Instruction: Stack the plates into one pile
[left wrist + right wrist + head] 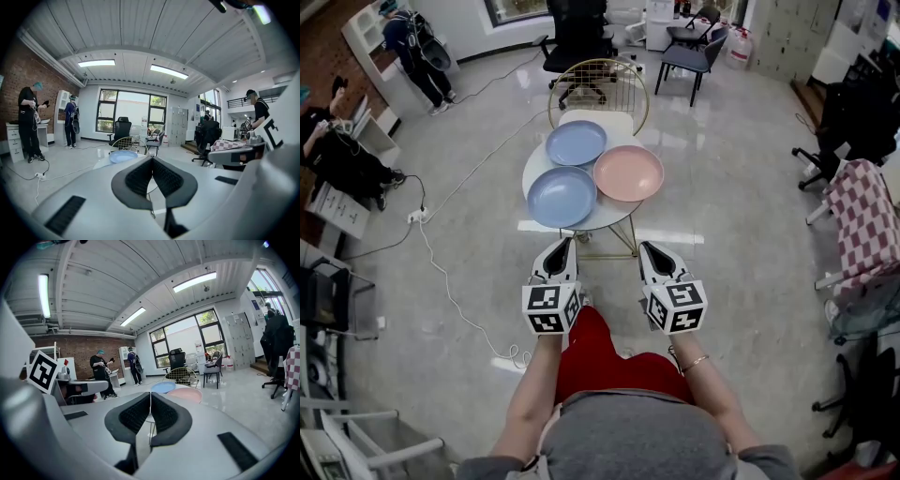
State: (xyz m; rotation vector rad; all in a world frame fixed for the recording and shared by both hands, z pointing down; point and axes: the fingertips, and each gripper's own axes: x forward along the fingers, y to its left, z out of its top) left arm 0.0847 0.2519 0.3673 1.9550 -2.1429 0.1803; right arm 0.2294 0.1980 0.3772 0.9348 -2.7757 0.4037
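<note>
While two blue round plates (562,196) and one pink round plate (628,172) lie side by side on the white table (609,219), nothing is stacked; the left gripper (562,246) and right gripper (652,247) are pressed together, empty.

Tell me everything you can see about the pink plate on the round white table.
The pink plate is round and shallow with a low raised rim, pale salmon, smooth-looking and empty. It lies flat, right way up, on the right side of the round white table, its left edge meeting or nearly meeting the near blue plate and the far blue plate.
</note>
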